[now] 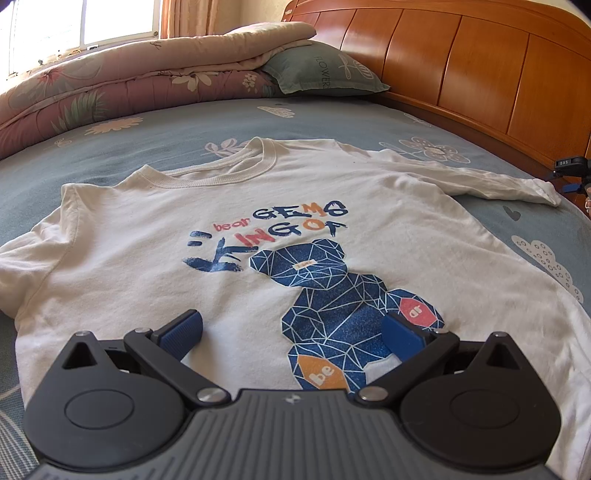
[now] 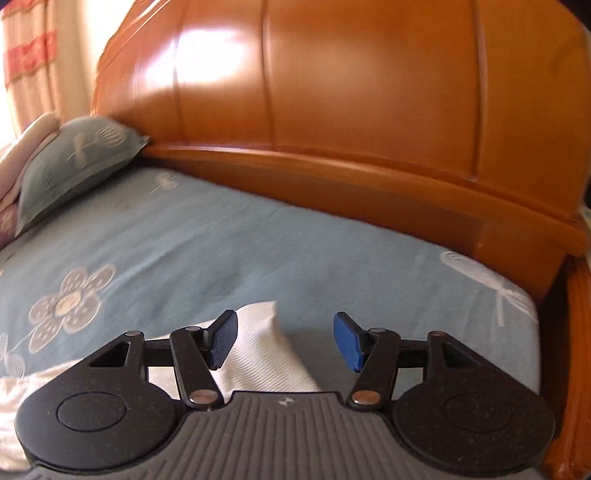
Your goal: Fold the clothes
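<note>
Your white T-shirt (image 1: 258,206) lies flat, print up, on the blue bedsheet (image 1: 166,133), spread ready for folding. Your left gripper (image 1: 291,332) hovers wide open above it, empty. Your right gripper (image 2: 284,341) gapes over the sleeve (image 2: 258,347), seemingly not pinching it.

Blue floral bedsheet (image 1: 155,147), folded pink quilt (image 1: 110,85), green pillow (image 1: 321,70), wooden headboard (image 2: 351,92), curtained window (image 1: 81,22)

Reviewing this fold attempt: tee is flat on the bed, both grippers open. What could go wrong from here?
1. The sleeve end lies between the right gripper pads, ungripped and bunched; closing may catch only one layer, or none.
2. The left gripper hangs open over the T-shirt chest, not an edge; pinching there would likely wrinkle it.
3. The other sleeve is rumpled, so folds may go uneven.
</note>
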